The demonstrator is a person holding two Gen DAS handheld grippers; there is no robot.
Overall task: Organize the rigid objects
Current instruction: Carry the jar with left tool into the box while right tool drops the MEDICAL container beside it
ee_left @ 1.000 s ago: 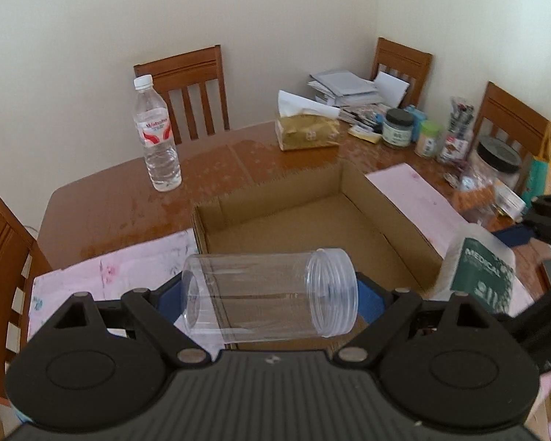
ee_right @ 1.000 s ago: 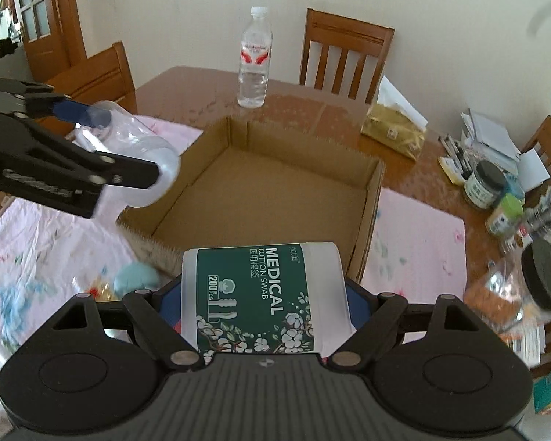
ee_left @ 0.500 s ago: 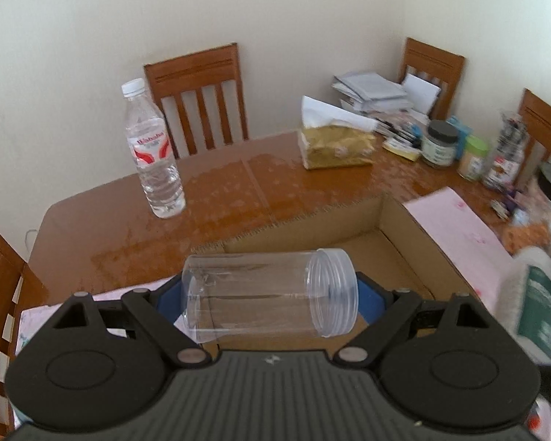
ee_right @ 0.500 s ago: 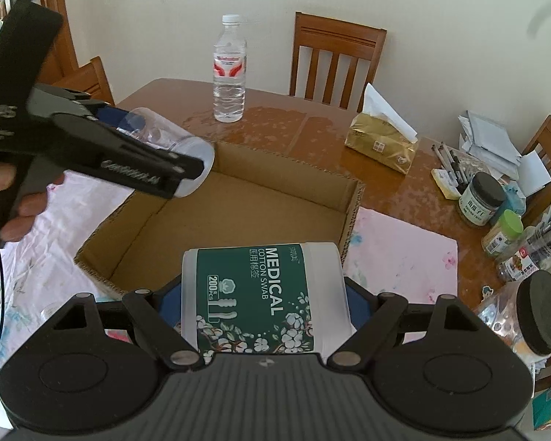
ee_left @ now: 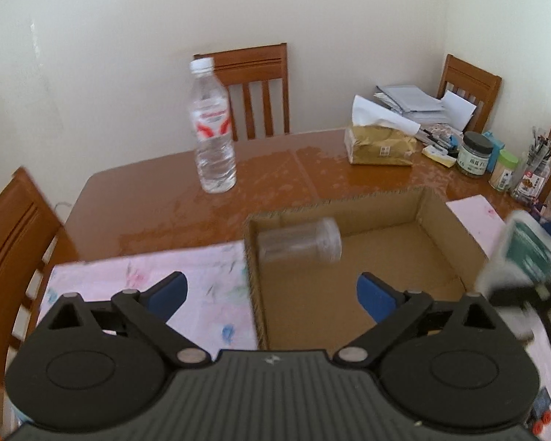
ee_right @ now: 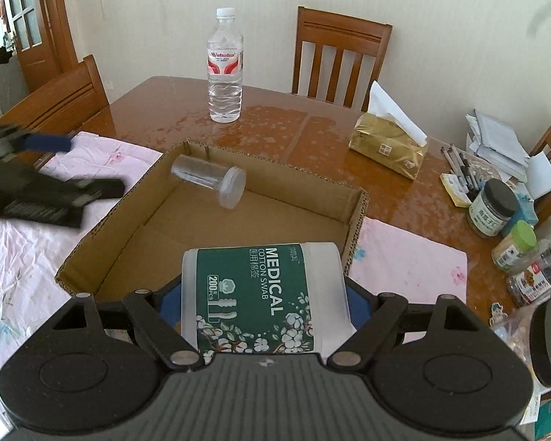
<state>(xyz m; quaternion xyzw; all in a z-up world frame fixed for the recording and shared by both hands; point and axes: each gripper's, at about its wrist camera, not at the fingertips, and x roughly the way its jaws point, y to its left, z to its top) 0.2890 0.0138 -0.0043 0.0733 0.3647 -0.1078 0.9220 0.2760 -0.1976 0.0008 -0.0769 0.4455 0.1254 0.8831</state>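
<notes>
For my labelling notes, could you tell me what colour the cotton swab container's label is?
Dark green with white lettering and flowers on the cotton swab container, clearest in the right wrist view.

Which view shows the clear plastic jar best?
The right wrist view: the clear plastic jar is sharp and tilted inside the cardboard box, near its far-left corner, lid end lower. The left wrist view shows it motion-blurred against the box wall.

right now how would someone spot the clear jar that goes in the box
Find the open cardboard box on the brown table. Inside it, by the far left corner, is the clear plastic jar, tipped over. It is see-through and unlabelled, unlike the green-labelled cotton swab tub.
</notes>
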